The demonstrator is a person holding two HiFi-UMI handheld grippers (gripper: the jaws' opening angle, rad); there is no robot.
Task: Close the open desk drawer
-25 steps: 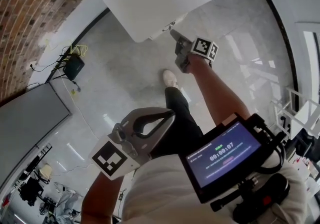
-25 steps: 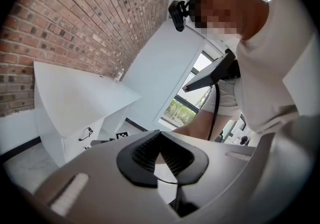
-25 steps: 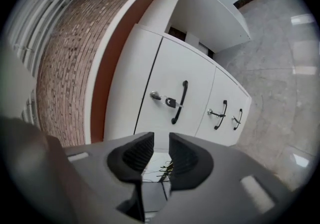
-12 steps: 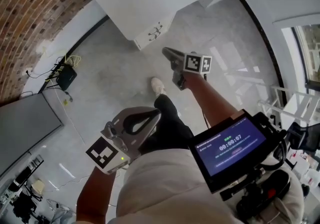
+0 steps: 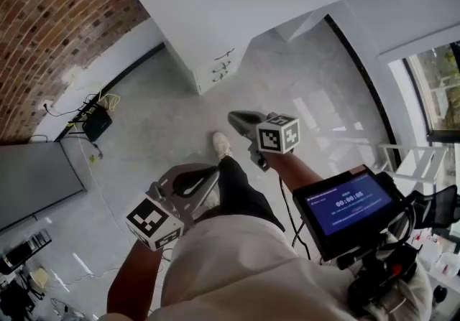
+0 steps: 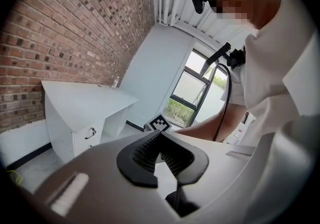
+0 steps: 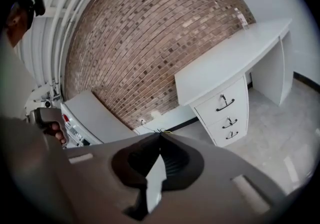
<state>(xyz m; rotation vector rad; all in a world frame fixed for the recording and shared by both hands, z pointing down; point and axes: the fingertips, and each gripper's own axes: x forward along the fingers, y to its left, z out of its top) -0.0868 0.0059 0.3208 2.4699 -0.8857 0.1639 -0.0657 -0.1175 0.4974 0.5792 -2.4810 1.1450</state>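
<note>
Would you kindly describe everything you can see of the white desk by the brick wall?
The desk is white, smooth like painted board, with a flat top. At one end sits a stack of three drawers with dark bail handles; all look flush shut. A panel leg carries the other end. It stands upright on the grey floor beside the brick wall; nothing else touches it.

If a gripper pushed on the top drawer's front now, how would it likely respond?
The top drawer looks flush with the two drawers below, so it would probably give little. Its flat front looks rigid and should not flex. The desk looks broad and solid-sided, so tipping seems unlikely.
</note>
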